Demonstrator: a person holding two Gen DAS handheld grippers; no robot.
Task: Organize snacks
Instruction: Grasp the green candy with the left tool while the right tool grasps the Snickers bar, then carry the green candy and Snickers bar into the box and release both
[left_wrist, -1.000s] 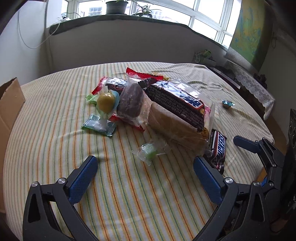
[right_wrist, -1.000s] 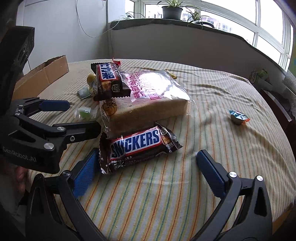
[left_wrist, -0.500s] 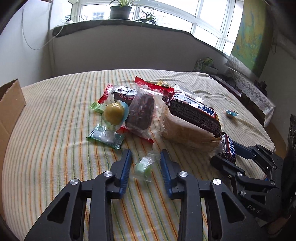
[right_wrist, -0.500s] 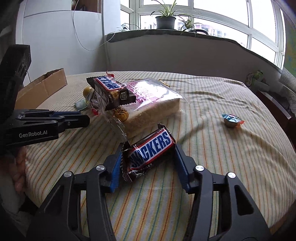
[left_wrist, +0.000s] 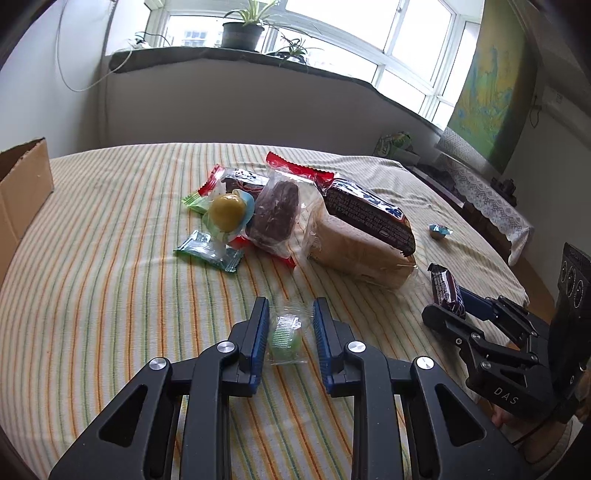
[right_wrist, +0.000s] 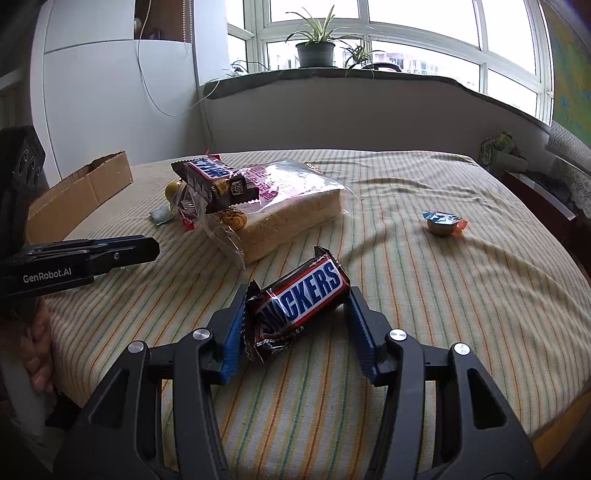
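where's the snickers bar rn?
Right wrist view, centre foreground: the Snickers bar sits angled between the right claw pads on the striped tablecloth, just in front of the bagged bread loaf.

Both views are lit by soft daylight from the windows (right_wrist: 406, 44) beyond the tongs, where panes are blown out to white. Glare is seen on the clear bread bag (right_wrist: 291, 184). Shadows are faint. Straight lines are bent by fisheye distortion, and corners are darkened
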